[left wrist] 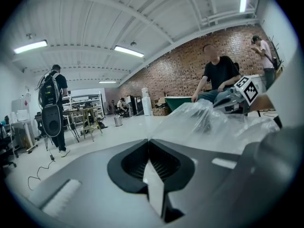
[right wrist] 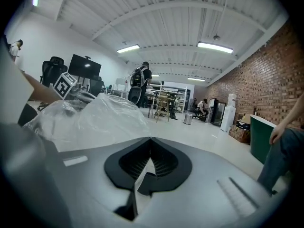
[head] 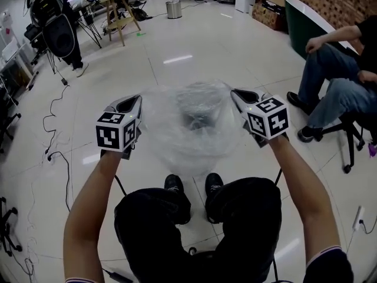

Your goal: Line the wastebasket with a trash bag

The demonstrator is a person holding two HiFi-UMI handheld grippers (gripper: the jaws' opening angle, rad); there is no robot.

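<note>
The trash bag is a clear, crinkled plastic film, spread in the middle of the head view between the two grippers and held up over the floor. Through it, just above centre, a round dark shape with a pale rim shows, likely the wastebasket. The film blurs it too much to tell how bag and basket meet.

The left gripper sits left of centre and the right gripper right of centre, each at an edge of the bag. The head view does not show the jaws. The gripper views do: the left gripper is closed with a strip of film pinched between its pads, and the bag billows off to the right of that frame. The right gripper is closed on the film too, with the bag bulging at the left.

Only the gripper views show the ceiling and the brick wall. A seated person at the head view's right edge is cut off by the frame.
</note>
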